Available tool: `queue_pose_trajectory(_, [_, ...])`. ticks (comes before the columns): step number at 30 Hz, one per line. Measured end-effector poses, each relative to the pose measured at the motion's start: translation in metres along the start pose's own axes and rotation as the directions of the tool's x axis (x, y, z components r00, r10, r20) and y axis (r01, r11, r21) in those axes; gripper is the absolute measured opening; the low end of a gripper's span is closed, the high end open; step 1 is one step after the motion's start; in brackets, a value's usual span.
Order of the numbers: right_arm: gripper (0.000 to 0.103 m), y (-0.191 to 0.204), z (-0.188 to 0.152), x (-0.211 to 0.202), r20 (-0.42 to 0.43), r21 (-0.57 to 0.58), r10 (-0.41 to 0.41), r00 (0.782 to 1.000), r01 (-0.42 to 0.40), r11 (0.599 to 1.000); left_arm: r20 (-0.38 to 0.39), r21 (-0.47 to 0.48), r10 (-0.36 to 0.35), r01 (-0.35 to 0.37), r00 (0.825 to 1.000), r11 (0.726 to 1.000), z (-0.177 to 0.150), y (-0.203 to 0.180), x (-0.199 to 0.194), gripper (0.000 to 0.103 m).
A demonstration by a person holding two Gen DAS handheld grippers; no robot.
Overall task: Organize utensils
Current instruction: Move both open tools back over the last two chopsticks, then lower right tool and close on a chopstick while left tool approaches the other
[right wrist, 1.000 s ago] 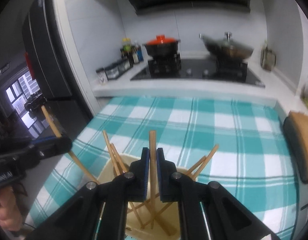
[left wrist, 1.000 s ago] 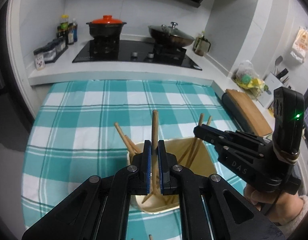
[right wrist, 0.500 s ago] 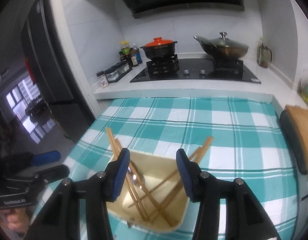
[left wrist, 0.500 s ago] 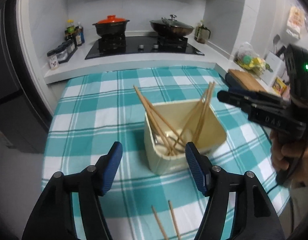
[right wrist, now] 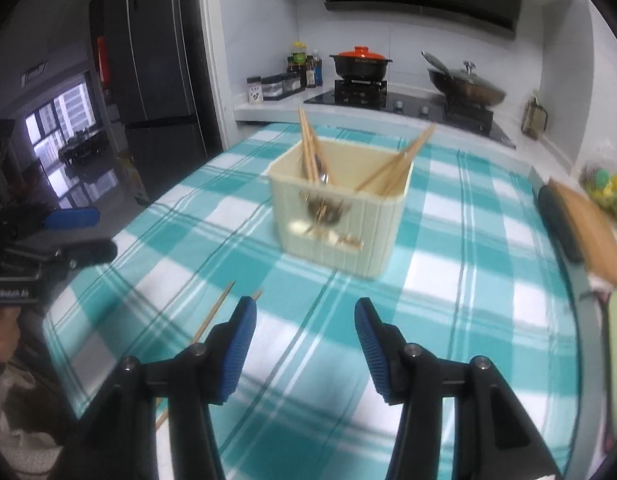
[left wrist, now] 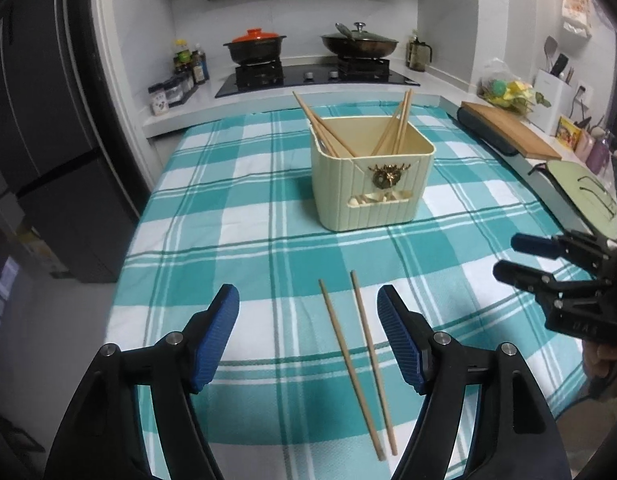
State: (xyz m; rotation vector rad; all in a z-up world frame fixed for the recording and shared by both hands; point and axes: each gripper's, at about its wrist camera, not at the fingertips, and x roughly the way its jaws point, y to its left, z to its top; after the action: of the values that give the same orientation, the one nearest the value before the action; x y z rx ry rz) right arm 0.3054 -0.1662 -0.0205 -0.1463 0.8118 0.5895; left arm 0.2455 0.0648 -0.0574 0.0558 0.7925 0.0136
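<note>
left gripper [left wrist: 308,340]: jaws had just been opening and stood wide, nothing held. The two loose chopsticks [left wrist: 358,356] lay flat on the cloth in the gap between its blue pads [left wrist: 216,340], not touched by either one.
left hand pose: gripper angled down toward the table [left wrist: 188,240], looking across the teal checked tablecloth at the holder. In the right wrist view it sat off at the left edge [right wrist: 74,232], hand only partly visible below it.
loose chopsticks: side by side, nearly parallel, near the front edge of the table, well apart from the holder.
utensil holder [left wrist: 370,172]: cream plastic box mid-table, upright, with bunches of chopsticks leaning in its left and right corners. Looked like a spoon in there too, but too blurry to swear by it.
right gripper [right wrist: 302,340]: about half open, empty, only cloth between the pads. Also tilted down, with the holder ahead of it.
step in hand: my guess is both grippers were clear of the holder and the last pair was up for grabs.
next move: left gripper looked best placed. It'd need to drop lower, close on a thin stick lying flat, then carry it over and stand it in the holder. Flat sticks on cloth slip easily.
</note>
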Motion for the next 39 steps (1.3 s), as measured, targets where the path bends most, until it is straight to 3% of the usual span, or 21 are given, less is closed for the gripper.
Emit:
queue_pose_trajectory(5, [0.052, 0.000, -0.048, 0.005, -0.047, 0.111, 0.008, 0.999, -0.003, 0.994, 0.008, 0.003, 0.051, -0.051, 0.999, 0.999, -0.021, -0.008, -0.001, 0.075])
queue_pose_trajectory(10, [0.052, 0.004, -0.072, 0.012, -0.093, 0.131, -0.019, 0.995, 0.032, 0.991, -0.004, 0.014, 0.065, -0.064, 0.998, 0.998, -0.033, -0.011, 0.001, 0.075])
queue_pose_trajectory(14, [0.052, 0.013, -0.074, 0.019, -0.111, 0.133, -0.020, 0.994, 0.035, 0.991, -0.011, 0.017, 0.081, -0.081, 0.997, 0.997, -0.037, -0.007, 0.004, 0.077])
queue_pose_trajectory(19, [0.052, 0.027, -0.073, 0.040, -0.142, 0.147, -0.013, 0.990, 0.034, 0.989, -0.055, -0.073, 0.092, -0.096, 0.994, 0.993, -0.056, 0.025, 0.012, 0.079])
queue_pose_trajectory(22, [0.035, 0.036, -0.071, 0.055, -0.163, 0.172, 0.016, 0.987, 0.013, 0.985, -0.117, -0.146, 0.085, -0.102, 0.989, 0.984, -0.073, 0.049, 0.022, 0.079])
queue_pose_trajectory(26, [0.030, 0.057, -0.062, 0.081, -0.186, 0.165, 0.058, 0.981, -0.027, 0.986, -0.162, -0.215, 0.076, -0.111, 0.984, 0.970, -0.091, 0.066, 0.027, 0.079])
queue_pose_trajectory(34, [0.029, 0.084, -0.057, 0.129, -0.241, 0.146, 0.057, 0.969, -0.022, 0.989, -0.182, -0.225, 0.065, -0.106, 0.981, 0.969, -0.104, 0.060, 0.029, 0.079])
queue_pose_trajectory(39, [0.025, 0.097, -0.061, 0.128, -0.225, 0.012, -0.008, 0.974, 0.011, 1.000, -0.196, -0.218, 0.043, -0.087, 0.980, 0.972, -0.106, 0.048, 0.033, 0.079])
